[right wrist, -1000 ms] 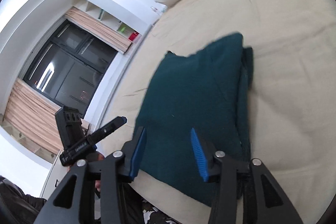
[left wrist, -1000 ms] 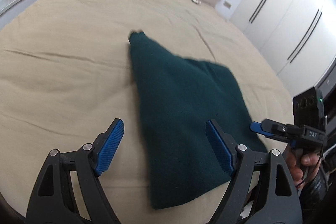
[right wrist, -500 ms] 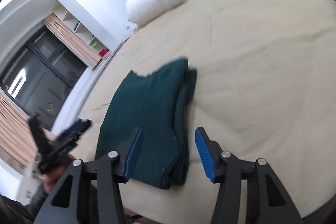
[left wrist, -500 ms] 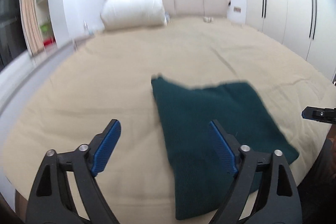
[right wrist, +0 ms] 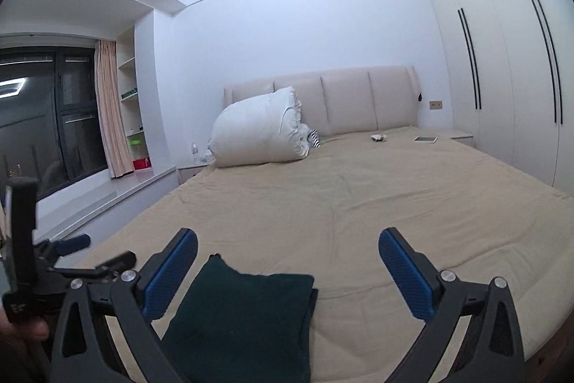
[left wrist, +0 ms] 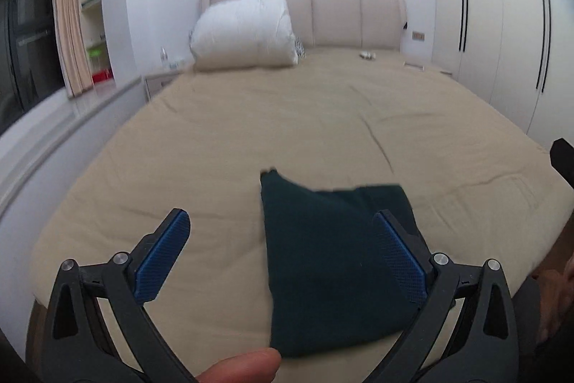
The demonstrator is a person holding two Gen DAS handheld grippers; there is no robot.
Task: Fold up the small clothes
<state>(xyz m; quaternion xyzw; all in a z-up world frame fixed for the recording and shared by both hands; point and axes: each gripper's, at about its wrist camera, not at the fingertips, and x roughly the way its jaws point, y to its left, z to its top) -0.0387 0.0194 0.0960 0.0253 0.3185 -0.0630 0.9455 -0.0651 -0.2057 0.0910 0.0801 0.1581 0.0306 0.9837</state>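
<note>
The right wrist view alone shows the ceiling, the dark window (right wrist: 46, 117) and a tablet (right wrist: 425, 139) by the headboard, while the left wrist view alone shows the whole folded dark green garment (left wrist: 337, 268) lying flat near the foot edge of the bed (left wrist: 251, 146), plus a fingertip (left wrist: 240, 367) at the bottom. Beyond and beside the garment the beige cover lies bare up to the white pillow (right wrist: 258, 131). Compared with 1 second ago both views look more level across the room, and the left gripper (left wrist: 283, 257) and right gripper (right wrist: 287, 270) have just been opening, jaws now spread wide above the cloth and gripping nothing.
</note>
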